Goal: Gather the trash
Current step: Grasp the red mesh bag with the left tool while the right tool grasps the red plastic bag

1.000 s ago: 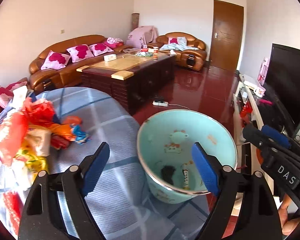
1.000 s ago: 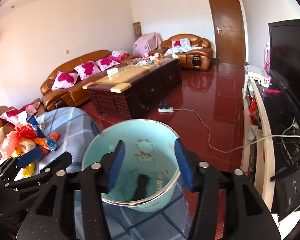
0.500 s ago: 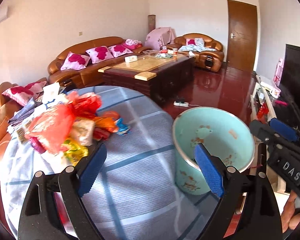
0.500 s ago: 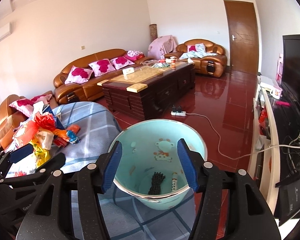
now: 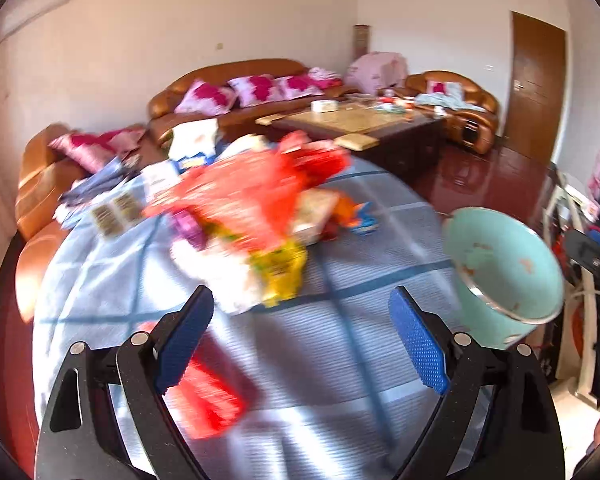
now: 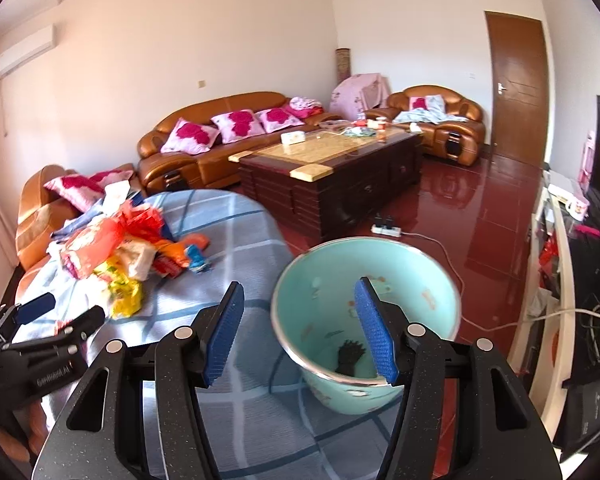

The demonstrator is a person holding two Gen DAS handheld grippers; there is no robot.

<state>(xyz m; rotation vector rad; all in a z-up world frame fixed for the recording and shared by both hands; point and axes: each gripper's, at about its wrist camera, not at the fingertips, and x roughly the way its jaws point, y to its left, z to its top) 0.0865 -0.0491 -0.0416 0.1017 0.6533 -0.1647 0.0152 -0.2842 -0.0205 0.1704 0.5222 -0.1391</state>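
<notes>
Okay, working left to right. Far left in my right camera I can see my left gripper poking in over the blue checked cloth, fingers aimed toward the trash pile. In the left camera its jaws stand spread wide, blue pads far apart, nothing between them but bare cloth. That view is smeared with blur, so I can't read any labels.

The pile sits on the left part of the cloth: red-orange plastic bags on top, a yellow wrapper at the near edge, white packets beside it. The heap's long axis runs from the armchair side down toward me. A flat red packet lies apart from the heap, near the left pad, its length slanting away from me up to the left. A small blue-and-orange wrapper lies at the pile's right edge.

Moving right, my right gripper is partly spread and empty; its left pad is over cloth, its right pad over the mouth of the bin. That mint bin stands upright at the cloth's right edge, mouth up, with a dark clump on its bottom. Beyond it, red floor.
</notes>
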